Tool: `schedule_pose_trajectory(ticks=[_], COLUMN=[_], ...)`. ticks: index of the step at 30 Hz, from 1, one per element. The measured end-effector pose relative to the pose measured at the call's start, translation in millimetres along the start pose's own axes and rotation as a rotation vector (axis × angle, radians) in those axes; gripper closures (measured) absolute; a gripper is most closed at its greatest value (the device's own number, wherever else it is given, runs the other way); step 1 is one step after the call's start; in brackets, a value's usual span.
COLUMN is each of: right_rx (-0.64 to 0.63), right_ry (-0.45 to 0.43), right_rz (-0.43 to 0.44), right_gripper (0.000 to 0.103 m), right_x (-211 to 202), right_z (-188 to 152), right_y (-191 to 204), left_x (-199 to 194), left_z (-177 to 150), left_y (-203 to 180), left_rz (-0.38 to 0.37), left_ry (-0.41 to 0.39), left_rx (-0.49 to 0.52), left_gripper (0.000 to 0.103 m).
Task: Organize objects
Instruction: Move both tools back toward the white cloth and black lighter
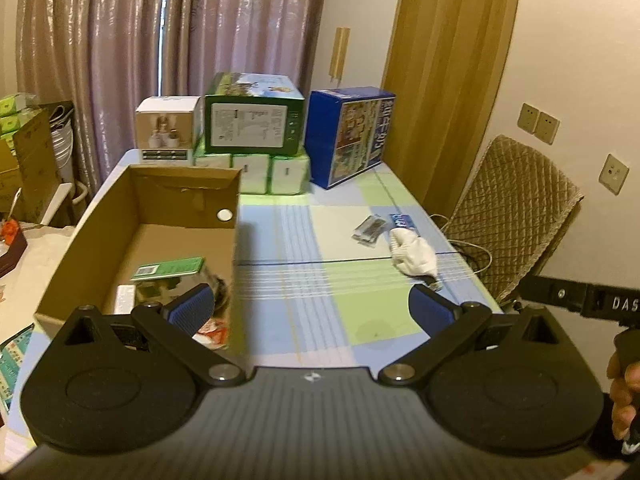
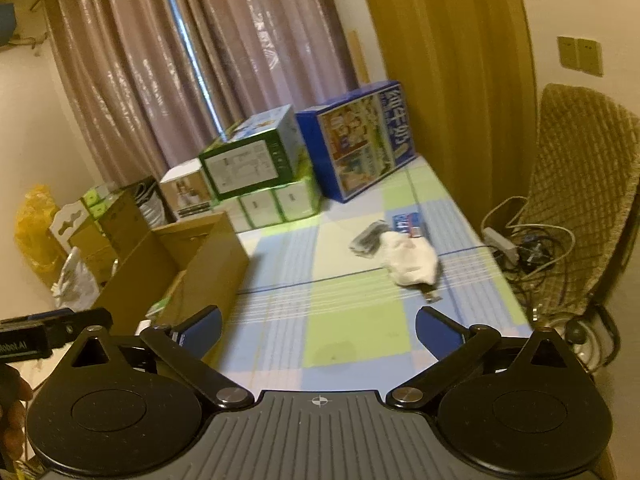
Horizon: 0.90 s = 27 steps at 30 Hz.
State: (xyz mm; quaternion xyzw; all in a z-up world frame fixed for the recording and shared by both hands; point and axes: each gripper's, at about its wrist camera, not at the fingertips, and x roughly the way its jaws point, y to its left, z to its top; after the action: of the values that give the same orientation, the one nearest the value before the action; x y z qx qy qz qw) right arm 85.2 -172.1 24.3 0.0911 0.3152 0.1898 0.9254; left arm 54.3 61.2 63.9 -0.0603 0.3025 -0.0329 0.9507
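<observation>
An open cardboard box stands on the left of the checked table. Inside it lie a green packet and other small items. Further right on the table lie a white cloth, a grey packet and a small blue packet. My left gripper is open over the box's near right corner, nothing between its fingers. My right gripper is open above the table, short of the cloth.
Stacked cartons line the table's far edge: a white box, a green box on tissue packs, and a blue box. A padded chair and cables stand right of the table. Curtains hang behind.
</observation>
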Motion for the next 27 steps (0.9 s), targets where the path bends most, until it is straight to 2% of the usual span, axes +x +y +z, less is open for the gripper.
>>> schedule_pose_trajectory(ticks=[12, 22, 24, 25, 27], right_rx=[0.075, 0.056, 0.040, 0.034, 0.035], right_ry=[0.002, 0.027, 0.041, 0.053, 0.070], right_rz=[-0.096, -0.158, -0.176, -0.188, -0.203], right_gripper=[0.002, 0.003, 0.013, 0.022, 0.029], right_x=[15.2, 71.7, 89.2, 99.8, 118.7], right_z=[1.9, 6.3, 6.0, 6.7, 7.0], right_y=[-64.3, -109.2, -115.4, -119.0, -125.1], left_x=[52.3, 136.4, 154.6, 165.4, 186.6], left_z=[11.3, 8.9, 7.7, 7.0, 6.7], left_y=[-44.6, -79.0, -83.9, -86.3, -91.2], left_rz=[-0.046, -0.059, -0.069, -0.076, -0.093], left_ry=[0.033, 0.102, 0.114, 0.123, 0.143], left_rx=[0.075, 0.174, 0.186, 0.193, 0.212], left_gripper=[0.001, 0.001, 0.001, 0.001, 0.002])
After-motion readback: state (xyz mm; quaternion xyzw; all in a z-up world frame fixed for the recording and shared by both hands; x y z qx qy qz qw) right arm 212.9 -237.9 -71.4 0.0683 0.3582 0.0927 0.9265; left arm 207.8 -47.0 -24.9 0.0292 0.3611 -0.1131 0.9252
